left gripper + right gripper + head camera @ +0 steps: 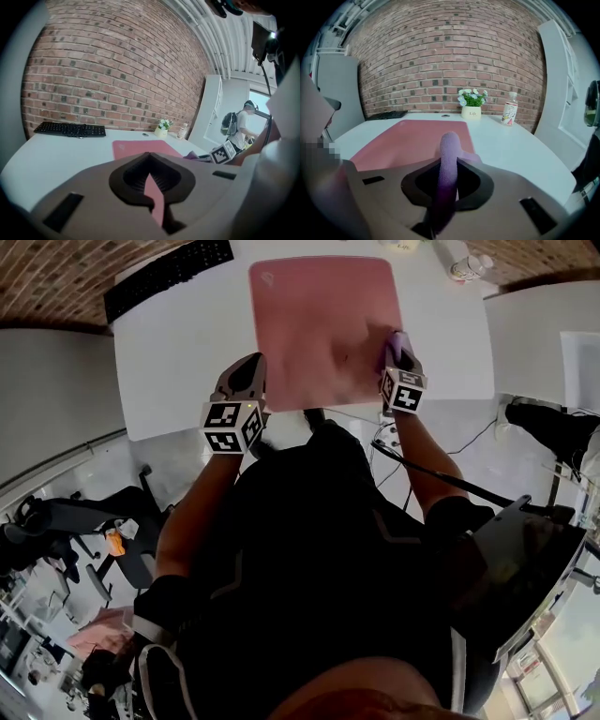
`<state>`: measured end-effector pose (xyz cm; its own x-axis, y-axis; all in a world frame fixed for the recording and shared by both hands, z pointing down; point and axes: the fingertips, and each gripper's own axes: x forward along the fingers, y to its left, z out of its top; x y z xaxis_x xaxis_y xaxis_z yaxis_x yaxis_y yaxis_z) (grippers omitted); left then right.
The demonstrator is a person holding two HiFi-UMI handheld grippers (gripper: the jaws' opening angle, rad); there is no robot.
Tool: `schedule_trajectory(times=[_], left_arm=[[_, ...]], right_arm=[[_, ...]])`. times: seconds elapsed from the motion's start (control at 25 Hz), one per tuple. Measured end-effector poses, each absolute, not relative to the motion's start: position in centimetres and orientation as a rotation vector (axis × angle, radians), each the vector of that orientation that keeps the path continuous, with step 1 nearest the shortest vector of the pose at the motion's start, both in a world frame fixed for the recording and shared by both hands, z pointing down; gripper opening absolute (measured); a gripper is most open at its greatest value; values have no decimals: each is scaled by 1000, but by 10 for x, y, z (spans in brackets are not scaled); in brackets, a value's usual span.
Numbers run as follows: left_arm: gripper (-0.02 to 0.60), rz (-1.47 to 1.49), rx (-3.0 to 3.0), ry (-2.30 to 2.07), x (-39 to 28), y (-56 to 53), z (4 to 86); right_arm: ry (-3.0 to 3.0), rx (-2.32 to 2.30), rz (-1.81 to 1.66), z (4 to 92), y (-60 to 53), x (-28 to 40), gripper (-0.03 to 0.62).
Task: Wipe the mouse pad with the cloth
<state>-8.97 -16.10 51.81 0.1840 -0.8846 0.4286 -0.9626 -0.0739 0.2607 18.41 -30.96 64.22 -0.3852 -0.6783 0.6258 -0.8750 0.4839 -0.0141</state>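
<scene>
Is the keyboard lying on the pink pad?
No, the keyboard lies on the bare white table, off to the left of the pad and apart from it.

a red brick wall (450,61) backs the white tabletop (178,362), with a tall white cabinet (562,84) on its right. a black keyboard (169,276), a small flower pot (472,104) and a bottle (510,108) sit near the wall. dark office chairs (56,521) stand on the glossy grey floor (178,465)

Pink mouse pad (323,324), purple cloth (449,154), white table (178,362), black keyboard (169,276), red-brick wall (450,61).
</scene>
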Motion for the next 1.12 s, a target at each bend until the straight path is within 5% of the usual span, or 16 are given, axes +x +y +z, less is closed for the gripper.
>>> schedule_trajectory(times=[1.12], left_arm=[[3, 130, 1792, -1965, -141, -89, 498]], right_arm=[[-2363, 771, 572, 644, -228, 19, 58]])
